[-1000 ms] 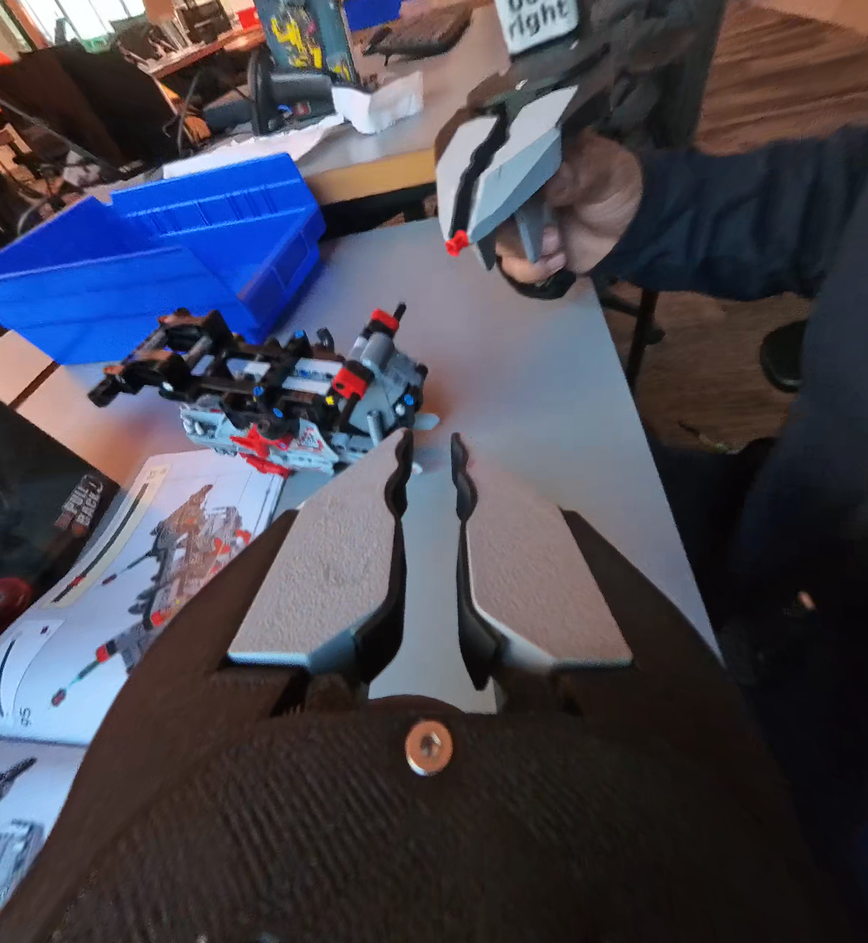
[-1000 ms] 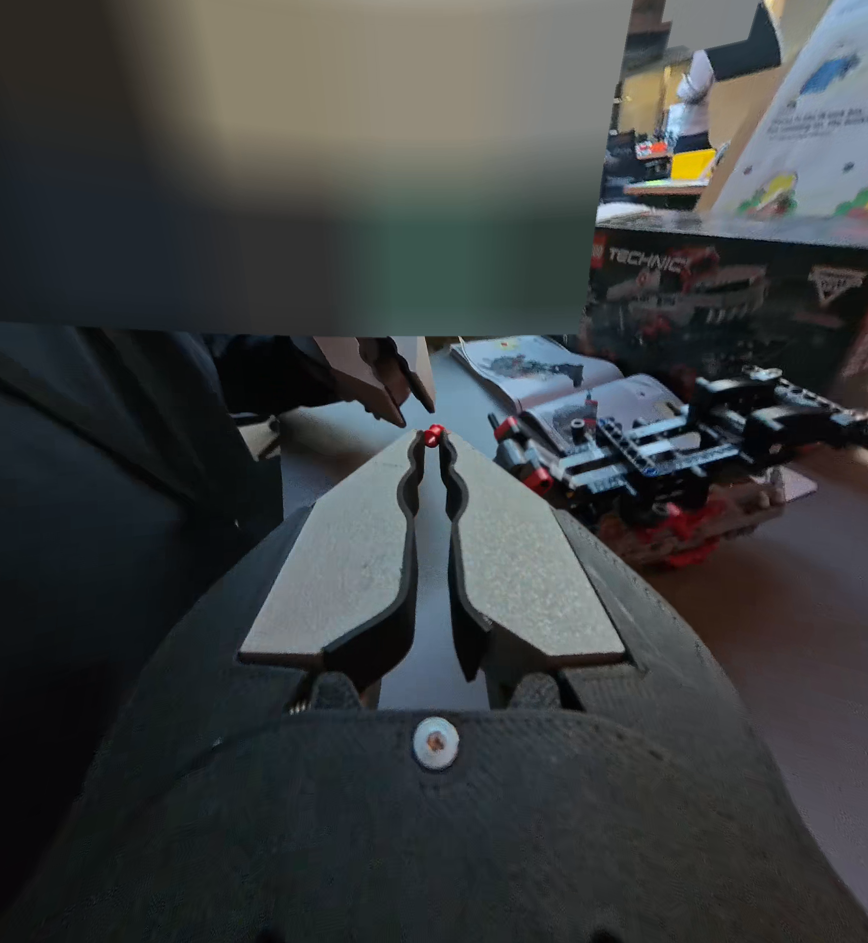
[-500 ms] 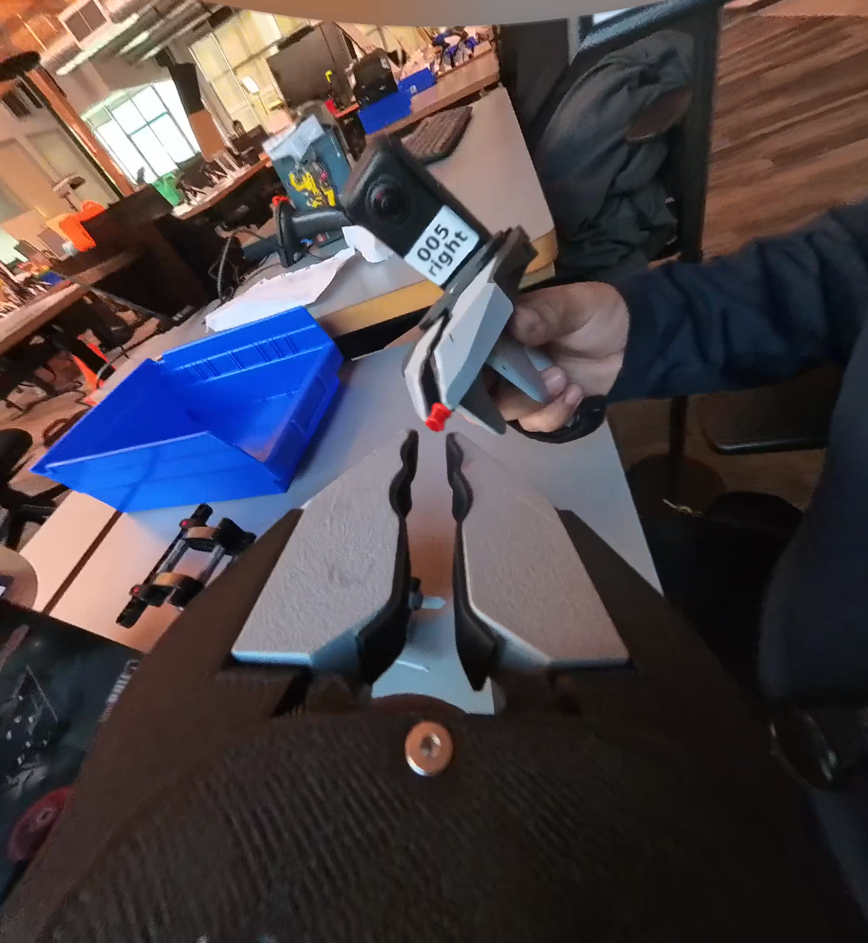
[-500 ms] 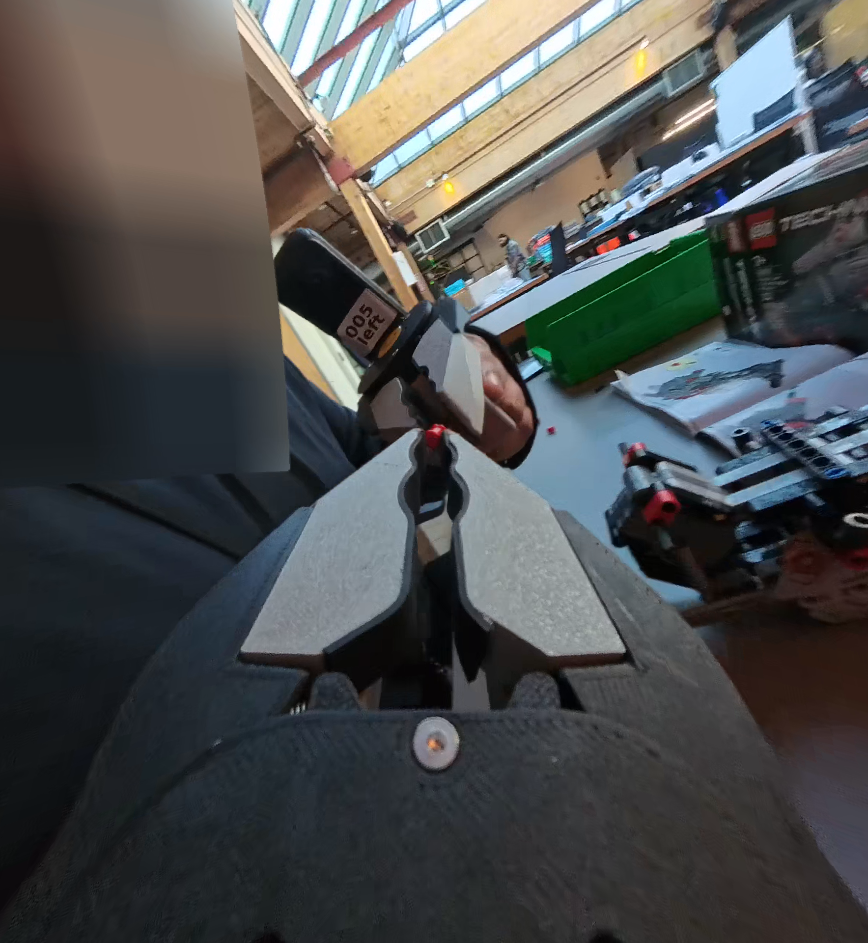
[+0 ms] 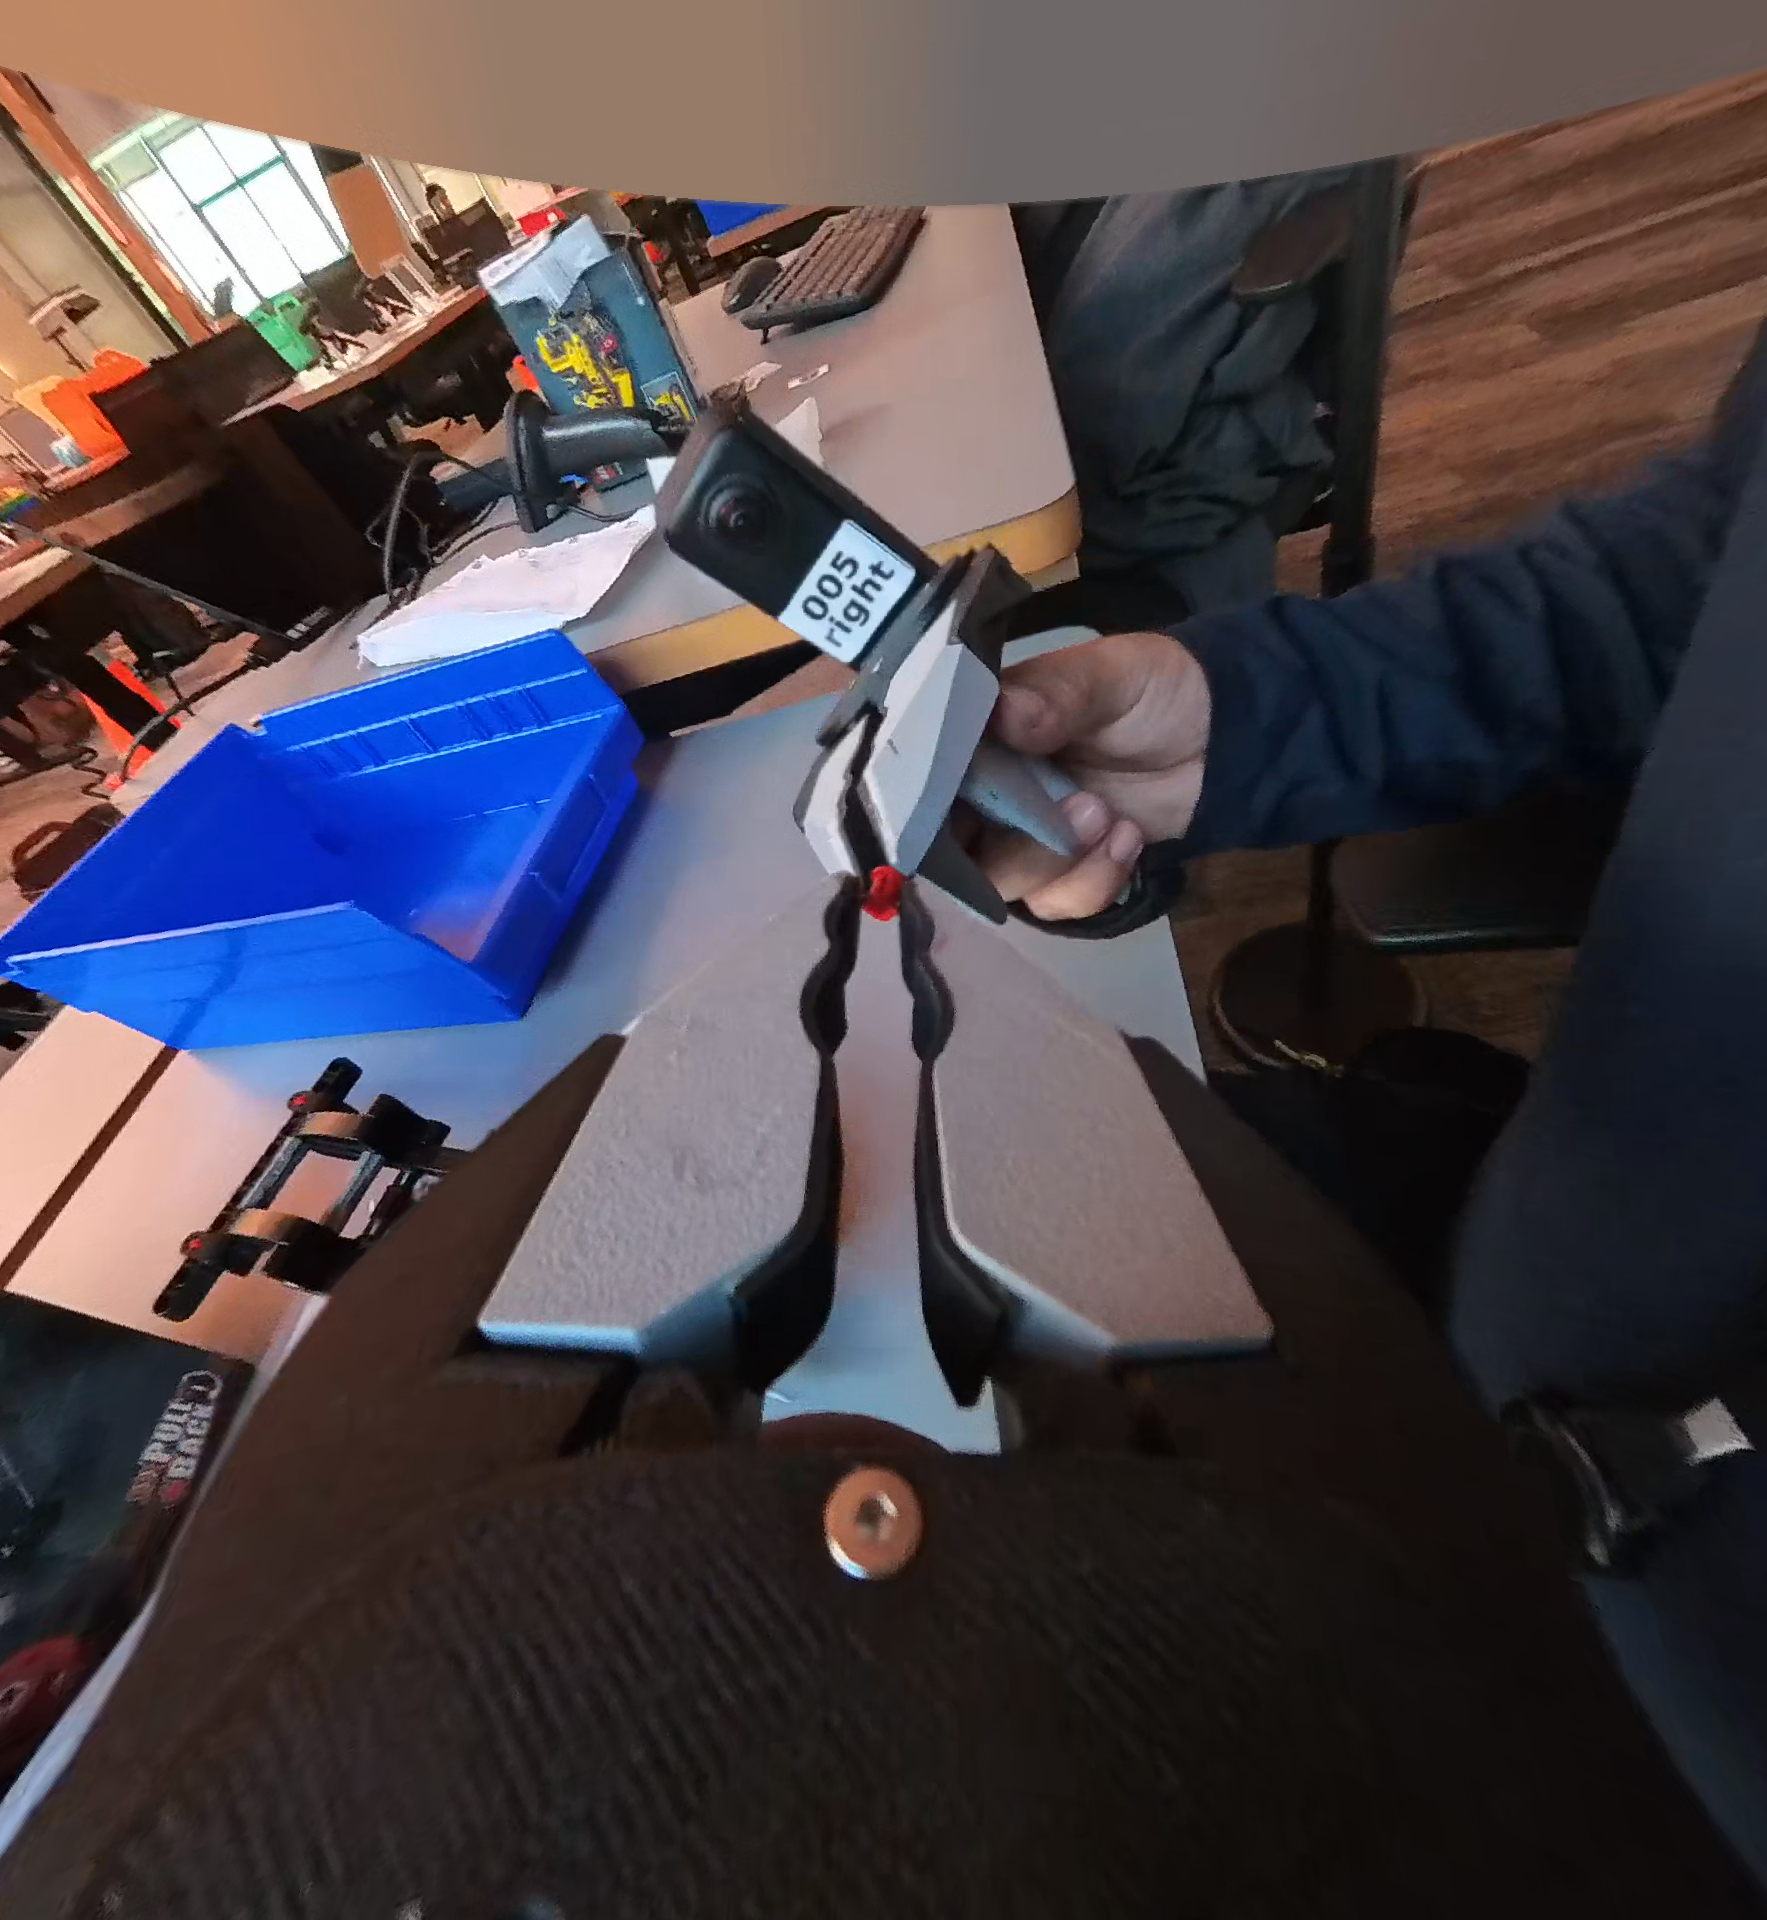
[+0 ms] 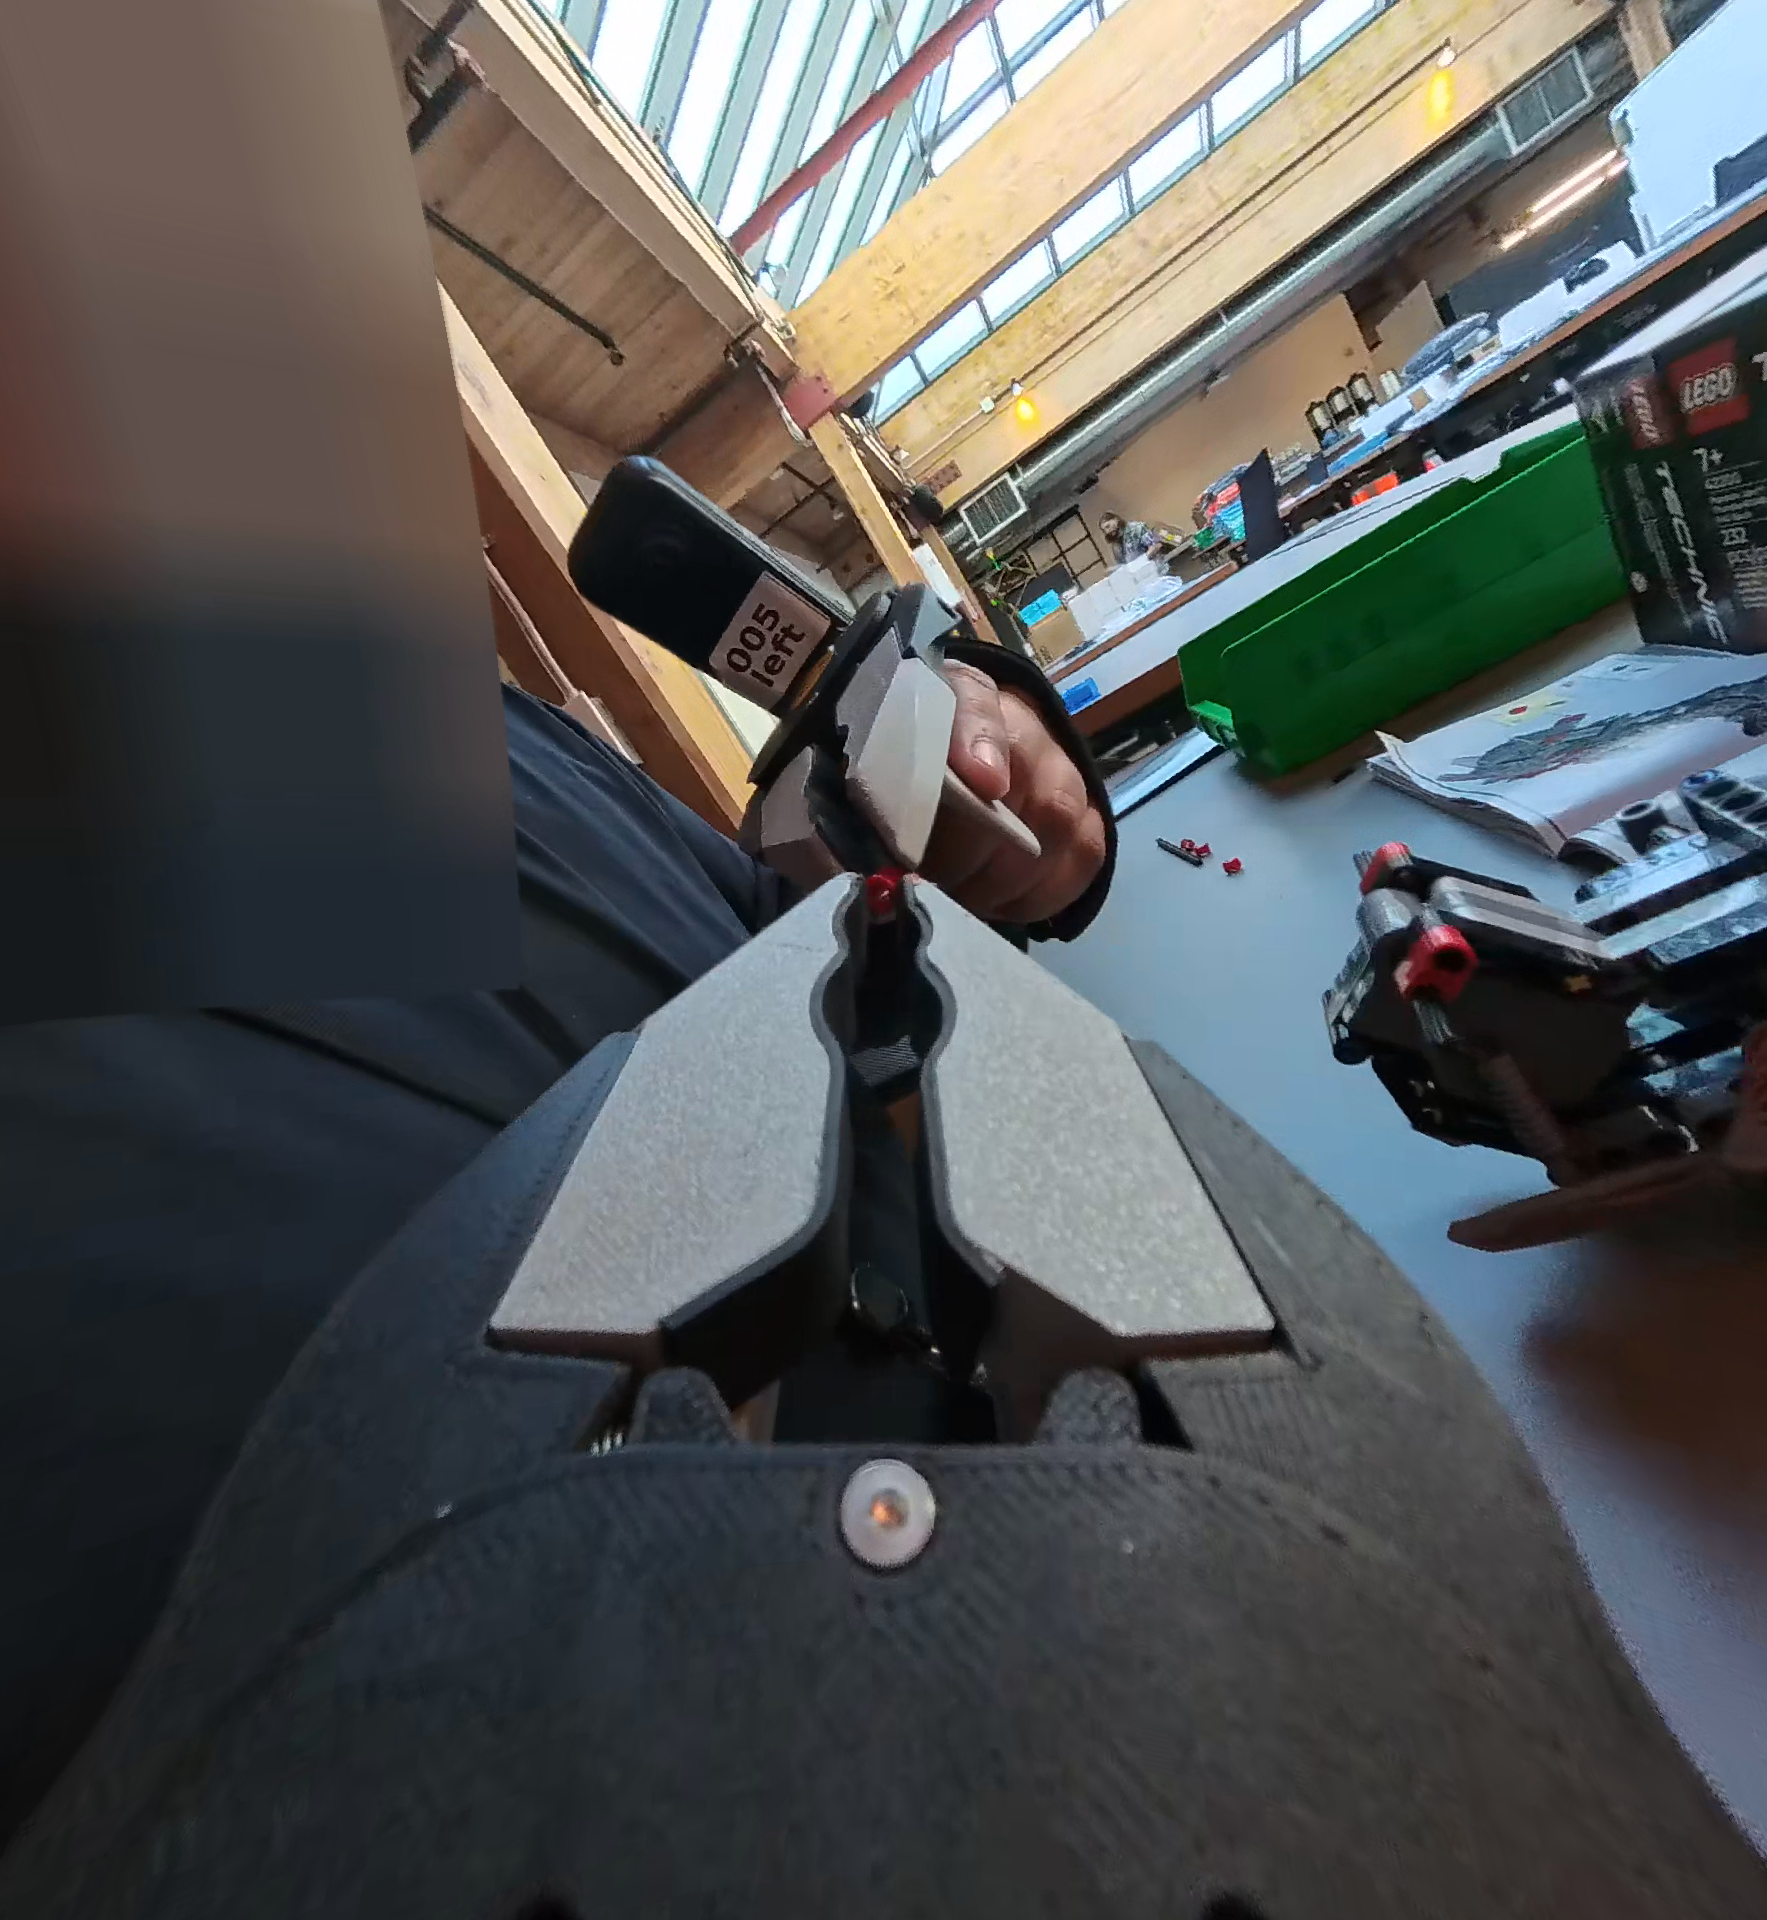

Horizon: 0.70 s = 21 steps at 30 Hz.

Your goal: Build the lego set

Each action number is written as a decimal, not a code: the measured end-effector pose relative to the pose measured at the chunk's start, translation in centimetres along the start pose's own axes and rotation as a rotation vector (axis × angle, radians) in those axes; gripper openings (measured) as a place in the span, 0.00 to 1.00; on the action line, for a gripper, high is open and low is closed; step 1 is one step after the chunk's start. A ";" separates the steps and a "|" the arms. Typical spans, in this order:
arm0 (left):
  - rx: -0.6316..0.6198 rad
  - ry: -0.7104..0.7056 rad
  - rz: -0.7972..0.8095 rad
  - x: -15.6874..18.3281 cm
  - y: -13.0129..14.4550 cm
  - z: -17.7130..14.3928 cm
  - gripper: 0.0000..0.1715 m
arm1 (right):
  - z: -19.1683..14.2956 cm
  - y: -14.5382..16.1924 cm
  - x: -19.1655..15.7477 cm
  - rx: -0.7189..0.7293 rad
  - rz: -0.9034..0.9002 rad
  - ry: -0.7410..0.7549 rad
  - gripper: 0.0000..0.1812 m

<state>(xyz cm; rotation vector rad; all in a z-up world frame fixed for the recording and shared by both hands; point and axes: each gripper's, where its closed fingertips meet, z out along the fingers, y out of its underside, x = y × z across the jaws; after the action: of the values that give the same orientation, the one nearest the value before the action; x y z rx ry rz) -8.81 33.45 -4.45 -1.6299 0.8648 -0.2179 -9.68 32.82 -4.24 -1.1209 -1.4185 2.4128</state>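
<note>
The small red piece (image 5: 880, 891) sits in mid-air above the table (image 5: 713, 862), pinched at the very tips of the right gripper (image 5: 874, 883), whose jaws are pressed together on it. The left gripper (image 5: 877, 914) meets it tip to tip, its jaws a narrow gap apart around the red piece; whether they already bear on it cannot be told, so this reads as a handover or a regrip. From the right wrist view the same red piece (image 6: 881, 889) shows between both sets of tips, and the half-built model (image 6: 1544, 1018) lies on the table at about 3 o'clock, near an open instruction booklet (image 6: 1585, 758). A few loose red parts (image 6: 1206, 854) rest beyond it at 2 o'clock, with the set's box (image 6: 1731, 499) farther back. At 9 o'clock in the left wrist view stands a blue bin (image 5: 339, 852). The chassis looks well assembled, yet this piece and the loose ones remain unfitted.
</note>
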 end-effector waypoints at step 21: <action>-0.173 -0.111 0.194 -1.8 2.9 0.4 0.02 | 0.3 0.2 3.3 0.016 0.192 0.047 0.02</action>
<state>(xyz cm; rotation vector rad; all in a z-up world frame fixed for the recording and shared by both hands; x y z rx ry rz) -11.04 34.91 -6.58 -1.6874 0.9707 0.0850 -12.23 33.94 -6.08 -1.3576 -1.3308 2.4995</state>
